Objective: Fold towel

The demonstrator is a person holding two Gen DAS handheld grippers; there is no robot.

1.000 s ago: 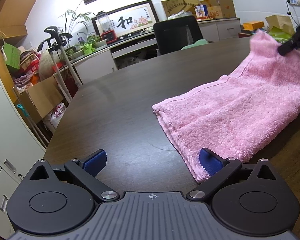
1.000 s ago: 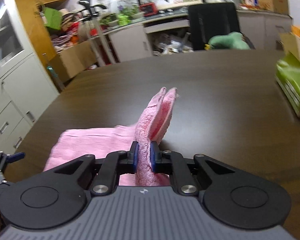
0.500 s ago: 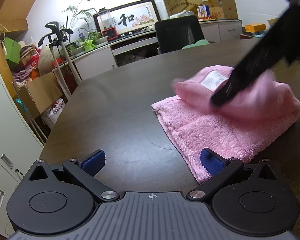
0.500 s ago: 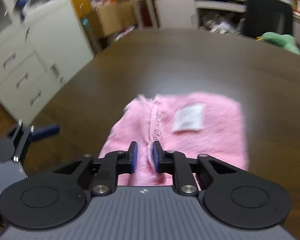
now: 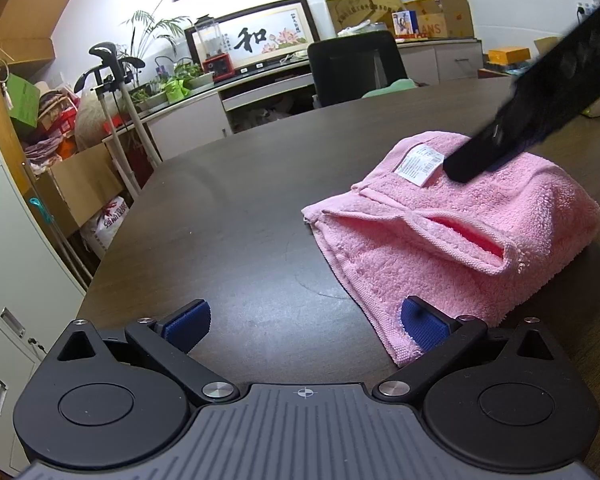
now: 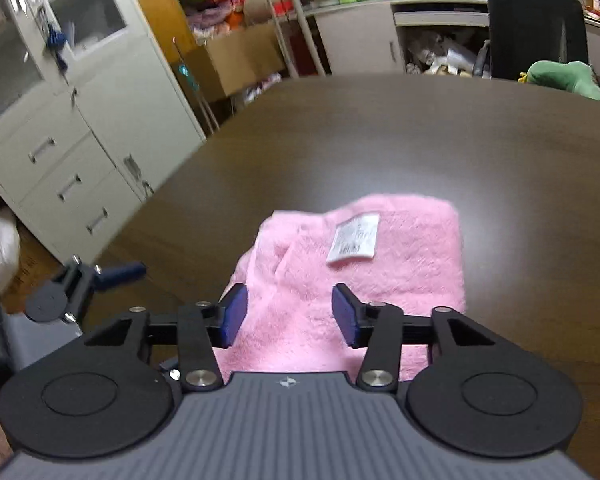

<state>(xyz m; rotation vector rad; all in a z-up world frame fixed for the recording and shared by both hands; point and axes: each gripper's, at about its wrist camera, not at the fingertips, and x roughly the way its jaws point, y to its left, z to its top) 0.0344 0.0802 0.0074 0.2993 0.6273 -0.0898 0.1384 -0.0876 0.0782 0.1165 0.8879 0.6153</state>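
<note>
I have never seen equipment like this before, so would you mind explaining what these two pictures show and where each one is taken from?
There is no robot here: a person holds a hand-held gripper in each hand, and each carries a wide-angle camera looking forward along its two blue-padded fingers.

One picture is from the left hand-held gripper. It is wide open near the table, one pad by the near corner of the pink towel, gripping nothing. The dark bar at upper right is the other tool.

The other picture is from the right hand-held gripper, over the towel. Its jaws are opening, with cloth between them but not pinched.

The towel lies folded over, its white label facing up. Nothing is held.
</note>
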